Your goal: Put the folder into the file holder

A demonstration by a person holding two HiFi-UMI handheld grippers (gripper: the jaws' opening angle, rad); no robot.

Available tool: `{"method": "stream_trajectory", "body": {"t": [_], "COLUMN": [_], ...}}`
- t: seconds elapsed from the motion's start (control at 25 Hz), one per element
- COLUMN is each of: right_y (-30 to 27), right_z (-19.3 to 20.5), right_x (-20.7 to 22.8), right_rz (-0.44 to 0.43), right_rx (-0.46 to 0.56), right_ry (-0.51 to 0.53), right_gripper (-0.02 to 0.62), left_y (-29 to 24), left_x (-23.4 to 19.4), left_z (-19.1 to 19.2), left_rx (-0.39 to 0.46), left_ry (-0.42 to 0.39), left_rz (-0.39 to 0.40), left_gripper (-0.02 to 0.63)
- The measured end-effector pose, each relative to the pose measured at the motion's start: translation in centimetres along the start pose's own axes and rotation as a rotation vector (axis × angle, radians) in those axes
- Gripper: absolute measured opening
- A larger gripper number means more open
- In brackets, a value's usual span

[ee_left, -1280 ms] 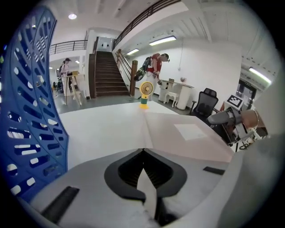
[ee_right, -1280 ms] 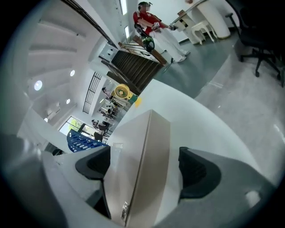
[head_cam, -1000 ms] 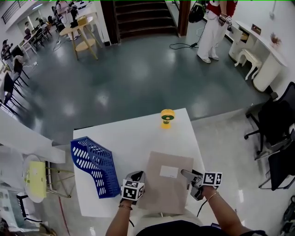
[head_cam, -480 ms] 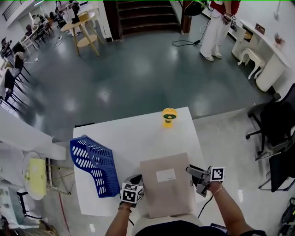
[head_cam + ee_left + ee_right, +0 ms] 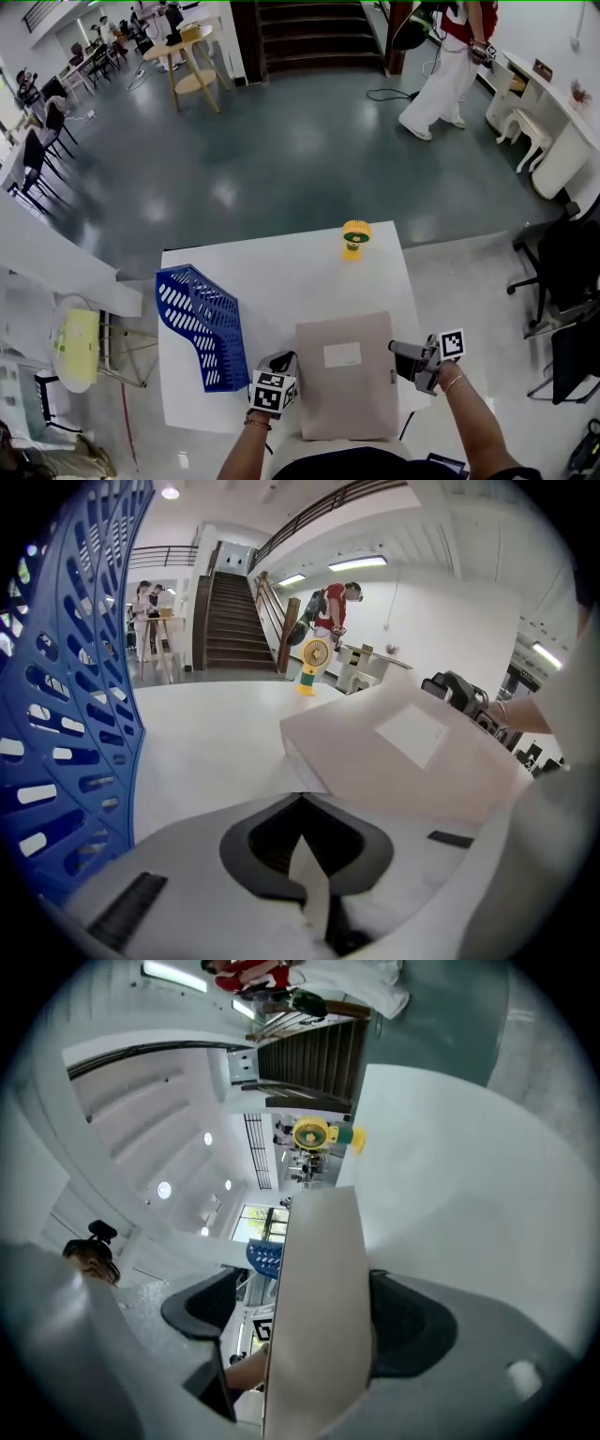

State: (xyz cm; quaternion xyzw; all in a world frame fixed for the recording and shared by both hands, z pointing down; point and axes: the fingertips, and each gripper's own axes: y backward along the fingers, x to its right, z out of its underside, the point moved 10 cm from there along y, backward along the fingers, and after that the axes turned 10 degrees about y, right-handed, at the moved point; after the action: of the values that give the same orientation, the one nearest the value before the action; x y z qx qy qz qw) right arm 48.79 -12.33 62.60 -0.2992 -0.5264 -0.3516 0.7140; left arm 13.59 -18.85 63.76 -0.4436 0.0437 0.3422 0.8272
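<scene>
A flat beige folder (image 5: 345, 380) with a white label lies at the near edge of the white table (image 5: 281, 281), its near end overhanging. My left gripper (image 5: 284, 360) is shut on the folder's left edge; in the left gripper view a thin sheet sits pinched at the left gripper (image 5: 302, 803), with the folder (image 5: 412, 752) stretching off to the right. My right gripper (image 5: 397, 351) straddles the right edge. Its jaws have just been closing round the folder (image 5: 319, 1269); one pad still stands clear of it. The blue file holder (image 5: 202, 323) stands on the table to the left.
A small yellow desk fan (image 5: 355, 236) stands at the table's far edge. Black office chairs (image 5: 567, 281) are on the right and a pale stool (image 5: 75, 352) on the left. A person (image 5: 448, 66) walks across the far floor.
The right gripper has risen and swung from pointing downward to level at the folder's right edge. The folder has turned squarer to the table. The left gripper has stayed put.
</scene>
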Motion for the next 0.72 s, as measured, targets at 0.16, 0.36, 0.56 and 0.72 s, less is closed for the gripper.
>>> {"method": "stream_trajectory", "body": {"t": [0.16,0.36,0.56,0.72], "right_y": [-0.6,0.0,0.3,0.5], "right_z": [1.0,0.9,1.4,1.4], "right_x": [0.7,0.5,0.3,-0.1], "right_rz": [0.054,0.085,0.099,0.065], "right_rx": [-0.087,-0.116,-0.100,-0.087], "right_ry": [-0.021,-0.030,-0.032,-0.002], "right_gripper": [0.356,0.298,0.288,0.288], "left_y": [0.1,0.5,1.2,2.3], "left_x": [0.6,1.8,2.7,4.1], "left_z": [0.2,0.0,0.2,-0.2], "left_rx": [0.029,0.063,0.103,0.181], "left_ry": [0.039,0.036,0.006,0.013], "left_rz": [0.008,0.007,-0.001,0.019], "left_gripper": [-0.003,-0.003,-0.003,-0.003]}}
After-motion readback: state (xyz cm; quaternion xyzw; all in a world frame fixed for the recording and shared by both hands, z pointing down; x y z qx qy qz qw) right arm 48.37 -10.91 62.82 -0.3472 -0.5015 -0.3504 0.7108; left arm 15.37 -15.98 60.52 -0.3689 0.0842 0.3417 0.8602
